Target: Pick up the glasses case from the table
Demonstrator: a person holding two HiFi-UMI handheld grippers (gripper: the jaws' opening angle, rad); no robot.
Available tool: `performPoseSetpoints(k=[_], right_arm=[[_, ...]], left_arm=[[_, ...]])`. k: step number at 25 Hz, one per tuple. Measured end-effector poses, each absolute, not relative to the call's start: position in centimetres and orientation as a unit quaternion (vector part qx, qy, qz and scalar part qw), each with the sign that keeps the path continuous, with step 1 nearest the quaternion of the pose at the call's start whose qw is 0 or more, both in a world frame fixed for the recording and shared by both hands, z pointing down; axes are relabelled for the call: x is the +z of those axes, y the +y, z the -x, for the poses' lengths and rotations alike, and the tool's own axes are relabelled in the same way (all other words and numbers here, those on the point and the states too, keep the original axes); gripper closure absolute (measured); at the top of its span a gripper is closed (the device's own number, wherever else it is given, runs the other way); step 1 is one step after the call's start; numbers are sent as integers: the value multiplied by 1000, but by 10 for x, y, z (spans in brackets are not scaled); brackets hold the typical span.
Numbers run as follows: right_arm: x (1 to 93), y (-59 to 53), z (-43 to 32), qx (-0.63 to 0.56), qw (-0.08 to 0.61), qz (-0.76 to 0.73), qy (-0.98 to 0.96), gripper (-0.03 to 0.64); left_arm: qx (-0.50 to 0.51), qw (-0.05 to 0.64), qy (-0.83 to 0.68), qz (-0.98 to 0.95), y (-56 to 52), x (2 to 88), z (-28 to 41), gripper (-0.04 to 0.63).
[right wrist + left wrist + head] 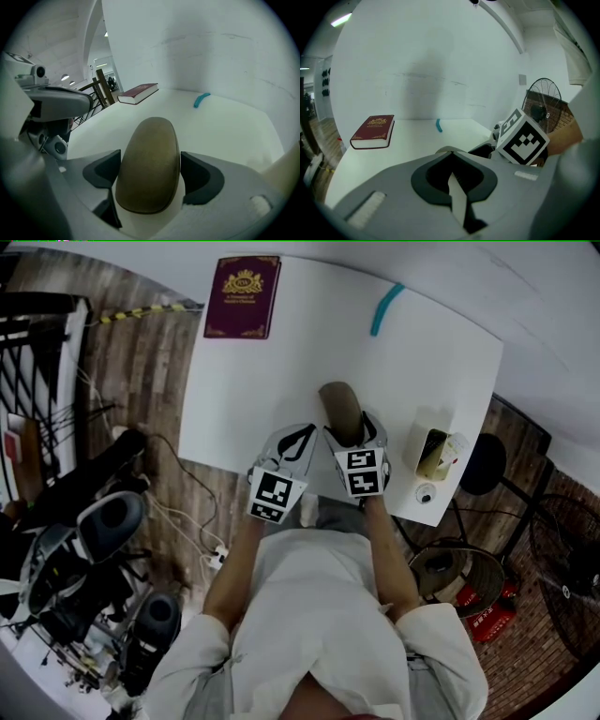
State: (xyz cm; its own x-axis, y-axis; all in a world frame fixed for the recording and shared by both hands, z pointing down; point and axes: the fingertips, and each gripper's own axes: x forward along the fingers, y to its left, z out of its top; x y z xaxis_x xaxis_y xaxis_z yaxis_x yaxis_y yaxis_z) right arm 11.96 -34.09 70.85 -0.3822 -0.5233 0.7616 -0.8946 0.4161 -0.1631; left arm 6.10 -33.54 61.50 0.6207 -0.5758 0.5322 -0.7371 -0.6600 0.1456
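An olive-brown oval glasses case [339, 404] lies on the white table [272, 371] near its front edge. My right gripper [347, 432] stands open around the case's near end. In the right gripper view the case [149, 164] fills the space between the dark pads [199, 174], with a thin gap of white table showing on the right side. My left gripper [298, 442] hovers just left of the case over the table's front edge. In the left gripper view its jaws [451, 152] meet with nothing between them.
A maroon book [243, 296] lies at the table's far left corner, and a teal curved strip [385, 307] at the far middle. A cream box [433, 454] and a small white round thing [425, 493] sit at the right front. Cables and equipment crowd the floor to the left.
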Motion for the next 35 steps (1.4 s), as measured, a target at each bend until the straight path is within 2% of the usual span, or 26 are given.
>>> performPoseSetpoints(k=[12,25,35], right_arm=[[712,-339,-121,279,334,-471,-767,238],[696,-337,-123,272,306,-497,-765,244],[640,-327,-122,234,259,-529,-774,244]], left_arm=[[226,176,-377,-881,-327,613,-51,577],[219,171,-375,-884,-315,610,-39,578],[204,152,-366,-895,-301,592,-29,578]])
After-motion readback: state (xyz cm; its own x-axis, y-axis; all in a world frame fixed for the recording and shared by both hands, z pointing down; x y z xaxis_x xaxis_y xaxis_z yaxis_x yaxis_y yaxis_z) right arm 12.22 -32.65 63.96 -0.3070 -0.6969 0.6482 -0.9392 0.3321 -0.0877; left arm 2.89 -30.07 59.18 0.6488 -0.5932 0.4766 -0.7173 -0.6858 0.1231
